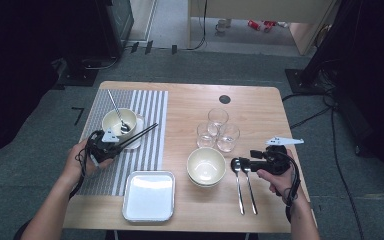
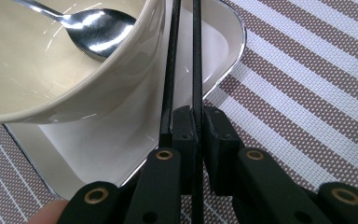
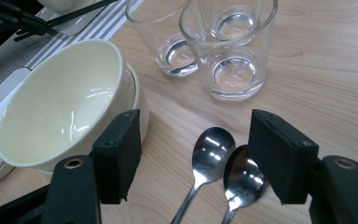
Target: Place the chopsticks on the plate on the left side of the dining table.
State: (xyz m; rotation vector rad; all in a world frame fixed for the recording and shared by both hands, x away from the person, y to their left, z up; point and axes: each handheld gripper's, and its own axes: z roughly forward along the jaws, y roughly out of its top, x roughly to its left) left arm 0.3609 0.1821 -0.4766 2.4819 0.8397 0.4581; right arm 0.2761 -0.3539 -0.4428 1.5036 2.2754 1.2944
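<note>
2 black chopsticks point(image 2: 182, 70) are pinched side by side in the left gripper point(image 2: 193, 128), whose jaws are pressed together on them. They reach past the side of a cream bowl point(image 2: 51, 70) that holds a spoon point(image 2: 98, 32) and sits on a white tray point(image 2: 214, 42) on the striped mat point(image 2: 307, 93). The right gripper point(image 3: 193, 156) has its jaws spread, empty, above the bowls of 2 spoons point(image 3: 213, 150) on the wooden table point(image 3: 326, 84), beside stacked cream bowls point(image 3: 60, 102) and 3 glasses point(image 3: 233, 56).
</note>
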